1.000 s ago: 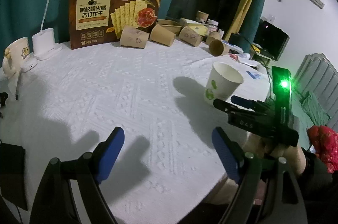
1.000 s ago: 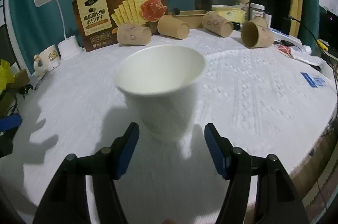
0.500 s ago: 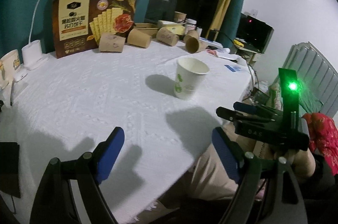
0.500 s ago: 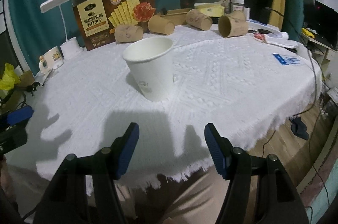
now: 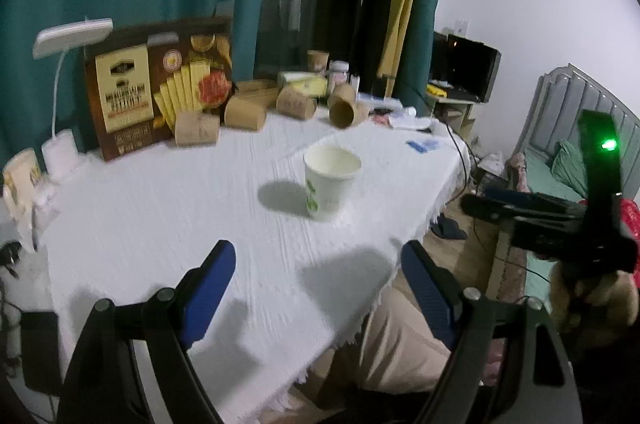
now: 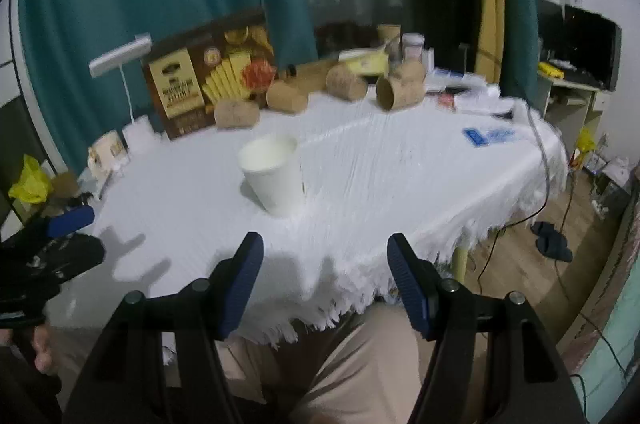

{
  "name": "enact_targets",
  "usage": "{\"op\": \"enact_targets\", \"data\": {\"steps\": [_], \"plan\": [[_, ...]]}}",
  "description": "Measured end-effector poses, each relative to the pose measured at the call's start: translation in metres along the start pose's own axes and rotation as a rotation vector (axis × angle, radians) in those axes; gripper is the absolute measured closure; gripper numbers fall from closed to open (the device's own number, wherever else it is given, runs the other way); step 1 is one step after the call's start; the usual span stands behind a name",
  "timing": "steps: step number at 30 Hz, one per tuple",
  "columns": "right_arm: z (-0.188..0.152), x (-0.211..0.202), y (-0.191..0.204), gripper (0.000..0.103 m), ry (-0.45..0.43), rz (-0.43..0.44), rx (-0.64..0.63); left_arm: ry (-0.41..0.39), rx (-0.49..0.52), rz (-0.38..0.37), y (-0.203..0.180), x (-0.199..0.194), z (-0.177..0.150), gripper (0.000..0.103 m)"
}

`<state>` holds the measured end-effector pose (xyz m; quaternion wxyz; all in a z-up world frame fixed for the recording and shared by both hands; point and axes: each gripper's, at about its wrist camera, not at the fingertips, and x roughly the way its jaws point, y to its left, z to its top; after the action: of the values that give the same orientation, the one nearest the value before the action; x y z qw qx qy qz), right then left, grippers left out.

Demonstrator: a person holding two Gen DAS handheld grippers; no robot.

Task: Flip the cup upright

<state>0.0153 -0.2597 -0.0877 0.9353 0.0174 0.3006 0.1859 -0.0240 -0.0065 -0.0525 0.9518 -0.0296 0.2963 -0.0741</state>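
Observation:
A white paper cup [image 5: 330, 184] with a green print stands upright, mouth up, on the white tablecloth [image 5: 160, 208]. The same cup [image 6: 274, 180] appears in the right wrist view, well ahead of the fingers. My left gripper [image 5: 318, 252] hangs open over the table's near edge, nothing between its blue pads. My right gripper [image 6: 325, 242] also stands open and empty, back past the fringed edge and above a person's lap. In the left wrist view the right gripper [image 5: 540, 220] shows at the right with a green light.
Several brown paper cups [image 5: 198, 130] lie on their sides at the back, in front of a cracker box [image 5: 160, 92]. A white desk lamp [image 5: 60, 144] and a mug [image 5: 22, 172] stand far left. The tablecloth's fringed edge [image 6: 440, 248] is near; slippers [image 6: 554, 244] are on the floor.
Both grippers have drawn back and upward from the cup, which stays upright on the table. A second ago the right fingers flanked the cup; now they are past the table's edge.

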Motion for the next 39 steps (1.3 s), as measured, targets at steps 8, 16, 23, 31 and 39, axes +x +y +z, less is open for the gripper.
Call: {"op": "enact_targets", "data": {"steps": [8,16,23,31,39], "plan": [[0.032,-0.069,0.003,0.037,-0.156,-0.025,-0.033,-0.159,0.01,0.079,-0.005,-0.036,0.029,0.012],[0.047,-0.112,0.014,0.022,-0.282,-0.022,-0.055,-0.324,0.058,0.161,-0.009,-0.078,0.044,0.003],[0.054,-0.119,0.031,0.016,-0.342,-0.015,-0.091,-0.324,0.027,0.143,0.0,-0.086,0.045,0.002],[0.052,-0.098,0.046,0.014,-0.32,0.006,-0.098,-0.331,0.038,0.149,0.011,-0.089,0.038,0.001],[0.051,-0.087,0.044,0.014,-0.304,0.003,-0.088,-0.331,0.006,0.134,0.018,-0.09,0.04,0.001]]}}
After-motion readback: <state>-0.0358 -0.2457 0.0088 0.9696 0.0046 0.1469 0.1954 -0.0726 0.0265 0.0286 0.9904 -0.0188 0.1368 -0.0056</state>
